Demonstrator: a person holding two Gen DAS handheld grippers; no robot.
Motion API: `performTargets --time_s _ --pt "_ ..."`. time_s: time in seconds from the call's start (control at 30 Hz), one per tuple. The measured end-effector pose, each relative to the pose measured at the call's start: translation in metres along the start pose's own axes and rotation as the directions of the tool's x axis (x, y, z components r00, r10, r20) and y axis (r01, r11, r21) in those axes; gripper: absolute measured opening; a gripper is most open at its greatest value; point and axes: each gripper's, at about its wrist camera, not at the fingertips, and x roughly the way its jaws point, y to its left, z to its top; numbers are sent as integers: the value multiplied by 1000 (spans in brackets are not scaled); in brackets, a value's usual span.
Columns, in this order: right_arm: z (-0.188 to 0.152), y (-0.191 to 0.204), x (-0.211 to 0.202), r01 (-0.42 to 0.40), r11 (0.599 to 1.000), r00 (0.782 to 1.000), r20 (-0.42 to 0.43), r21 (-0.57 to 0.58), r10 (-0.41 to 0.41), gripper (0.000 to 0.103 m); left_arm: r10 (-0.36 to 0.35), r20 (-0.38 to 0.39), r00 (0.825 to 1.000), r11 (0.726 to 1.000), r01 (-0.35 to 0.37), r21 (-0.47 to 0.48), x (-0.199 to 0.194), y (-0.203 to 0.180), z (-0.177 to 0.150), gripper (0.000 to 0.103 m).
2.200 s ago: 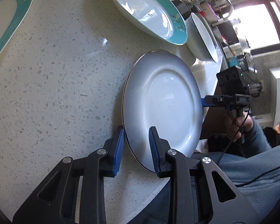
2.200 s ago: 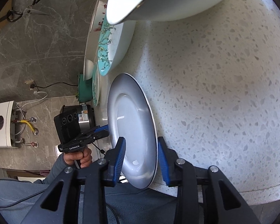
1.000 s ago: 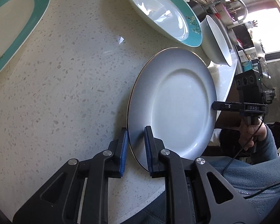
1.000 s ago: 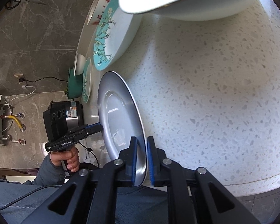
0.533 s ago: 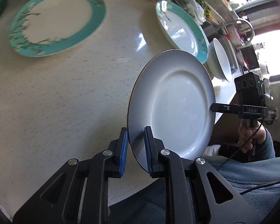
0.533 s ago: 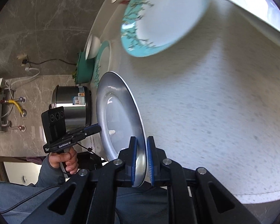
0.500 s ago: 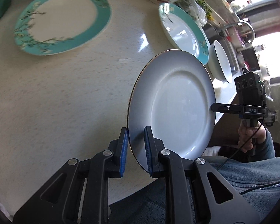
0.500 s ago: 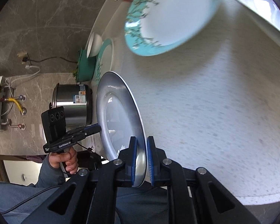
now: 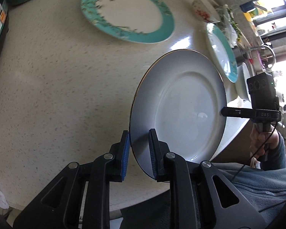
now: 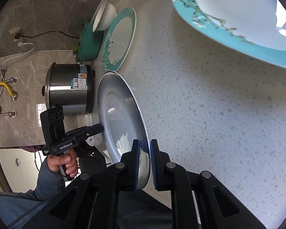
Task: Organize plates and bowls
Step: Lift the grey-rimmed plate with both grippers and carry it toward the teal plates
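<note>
Carried along the bench (image 9: 47, 87) since a second ago, the white plate (image 9: 181, 110) hangs edge-pinched between left gripper (image 9: 138, 152), jaws easing apart, and clamped right gripper (image 10: 144, 164), teal-rimmed plate (image 9: 127, 11) lying ahead-left.

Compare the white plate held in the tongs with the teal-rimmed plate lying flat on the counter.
The white plate is plain with a thin dark edge line; the teal-rimmed plate has a broad teal band with a floral sprig pattern. The white plate is lifted and tilted, gripped at opposite rims by the left tongs and right tongs; the teal-rimmed plate lies untouched. Both are round with white centres.
</note>
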Motion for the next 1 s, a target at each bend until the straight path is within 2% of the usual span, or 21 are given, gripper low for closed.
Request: performTargets --time_s 0.37,0.77,0.87,0.97,1.0 --pt "8 -4 14 39 999 999 -3 24 -39 16 21 -20 1000 1000 -21 0 17 30 8 19" --pt "8 0 23 117 993 993 21 15 -118 18 58 -3 998 998 -58 31 26 15 14 21" --pt "6 4 23 117 993 992 35 9 -118 27 56 11 998 998 -56 25 26 15 13 24" --pt "2 11 23 129 992 991 49 -18 -128 42 66 30 997 997 -67 29 24 14 12 27" --pt "1 14 23 131 991 990 55 -24 -130 50 61 36 997 998 -62 21 23 15 11 39"
